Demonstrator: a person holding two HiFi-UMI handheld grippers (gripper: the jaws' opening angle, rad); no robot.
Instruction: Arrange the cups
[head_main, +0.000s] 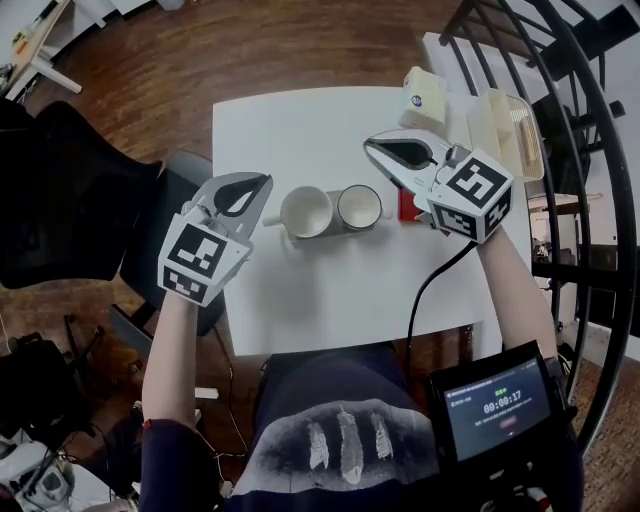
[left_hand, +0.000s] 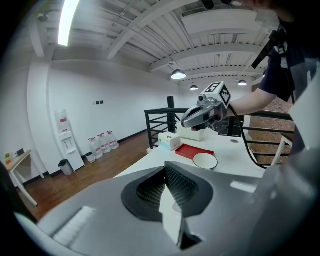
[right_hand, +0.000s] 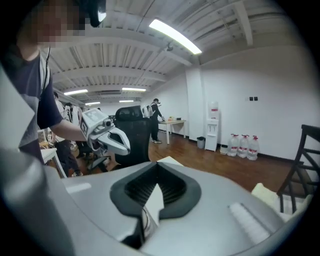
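Two white cups stand side by side at the middle of the white table. The left cup has its handle to the left; the right cup touches it. Both seem to rest on a grey base. My left gripper hovers just left of the left cup, shut and empty. Raised above and right of the right cup, my right gripper is also shut with nothing in it. The left gripper view shows one cup beyond my closed jaws, with the right gripper above it.
A red flat thing lies right of the cups, half hidden by the right gripper. A white box and a clear container sit at the table's far right. A black chair stands left, a black railing right.
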